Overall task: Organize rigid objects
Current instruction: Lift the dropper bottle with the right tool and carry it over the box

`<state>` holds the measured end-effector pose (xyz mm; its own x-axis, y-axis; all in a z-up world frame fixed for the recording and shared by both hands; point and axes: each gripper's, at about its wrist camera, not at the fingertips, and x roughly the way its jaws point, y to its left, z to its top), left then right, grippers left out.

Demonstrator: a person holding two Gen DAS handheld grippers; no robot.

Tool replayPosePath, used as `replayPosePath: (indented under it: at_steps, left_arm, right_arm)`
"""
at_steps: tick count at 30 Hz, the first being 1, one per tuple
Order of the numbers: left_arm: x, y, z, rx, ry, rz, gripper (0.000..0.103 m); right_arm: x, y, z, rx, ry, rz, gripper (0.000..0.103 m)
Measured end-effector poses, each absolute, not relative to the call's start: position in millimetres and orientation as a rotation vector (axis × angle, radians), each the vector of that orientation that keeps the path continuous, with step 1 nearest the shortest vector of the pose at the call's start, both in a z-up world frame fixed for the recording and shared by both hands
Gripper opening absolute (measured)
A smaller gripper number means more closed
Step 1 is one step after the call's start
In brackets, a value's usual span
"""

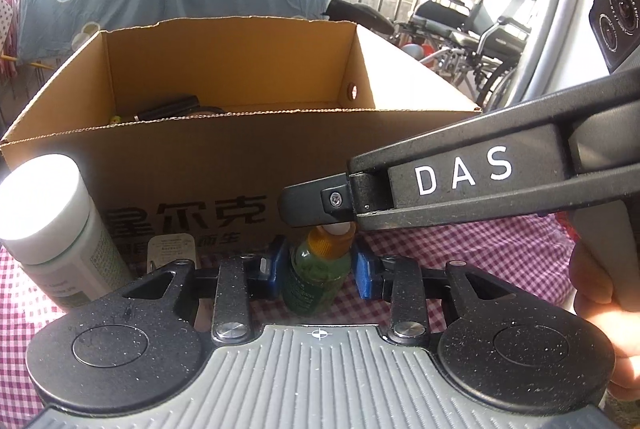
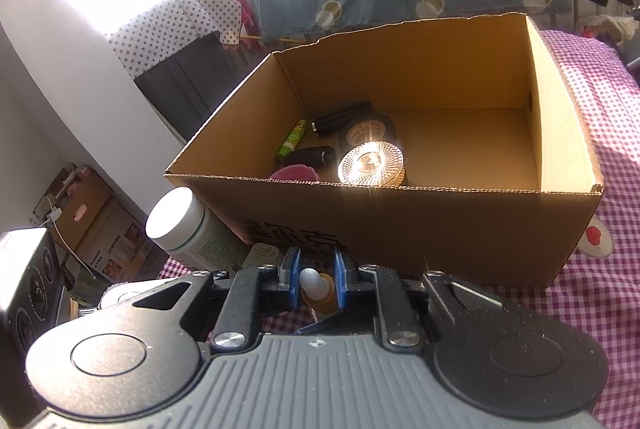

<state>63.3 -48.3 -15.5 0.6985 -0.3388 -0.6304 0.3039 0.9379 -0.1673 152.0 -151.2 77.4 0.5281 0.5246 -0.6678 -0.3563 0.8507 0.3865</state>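
Note:
A small green dropper bottle with an orange collar and white tip stands on the checked cloth in front of an open cardboard box. My left gripper has its blue pads on either side of the bottle's body, touching or nearly so. My right gripper comes in from the right above it, and its blue pads bracket the bottle's white tip. The right gripper's black finger hangs over the cap in the left wrist view. The box holds a glittering round tin, dark tubes and a green stick.
A white-capped jar stands left of the bottle, also seen in the right wrist view. A small tag card leans against the box front. The pink checked cloth extends to the right of the box. A wheelchair stands behind.

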Motion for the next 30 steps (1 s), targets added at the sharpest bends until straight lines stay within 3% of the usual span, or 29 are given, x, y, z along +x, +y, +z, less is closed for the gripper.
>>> replayPosePath:
  at_steps: [20,25,30]
  left_arm:
    - [73.3,-64.0,-27.7,0.009,0.784,-0.411,0.036]
    - [73.1,-63.2,-27.4,0.016,0.785,-0.393,0.035]
    - [72.1,-64.8,-26.9,0.018,0.784,-0.383,0.034]
  right_arm:
    - [151.9,-165.2,72.9,0.251,0.909,0.495,0.026]
    - [145.2,-164.6,73.7,0.222,0.914,0.496,0.041]
    - [145.4,-164.0,72.4,0.210,0.899,0.491,0.041]
